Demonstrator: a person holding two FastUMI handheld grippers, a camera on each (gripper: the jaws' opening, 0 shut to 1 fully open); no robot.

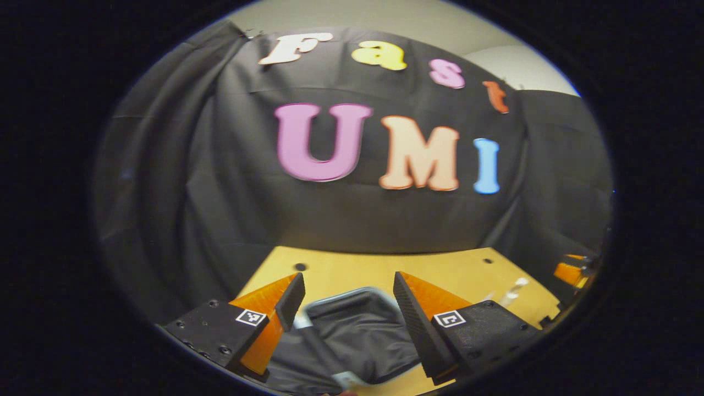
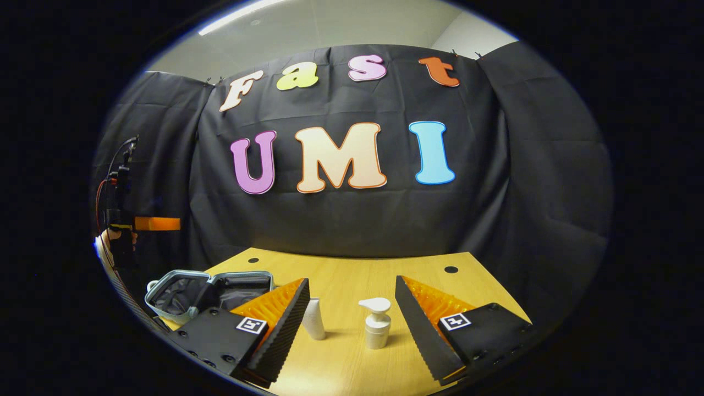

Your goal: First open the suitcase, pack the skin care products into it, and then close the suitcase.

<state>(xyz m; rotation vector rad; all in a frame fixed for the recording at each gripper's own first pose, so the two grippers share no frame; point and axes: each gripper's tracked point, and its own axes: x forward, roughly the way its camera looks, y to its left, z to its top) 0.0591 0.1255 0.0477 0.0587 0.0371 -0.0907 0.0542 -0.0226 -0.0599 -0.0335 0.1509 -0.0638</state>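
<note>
We find the pump bottle upright between the right gripper's spread jaws, bare bench beyond; the open suitcase lies between the left gripper's spread jaws.

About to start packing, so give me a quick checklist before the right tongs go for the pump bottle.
1. Suitcase lid open: ok.
2. Right tongs open and empty: ok.
3. Pump bottle upright on the table, between the fingers' line: ok.
4. Tube standing apart from the bottle: ok.
5. Left tongs open over the suitcase, holding nothing: ok.
6. Room inside the suitcase for both products: cannot tell.
</note>
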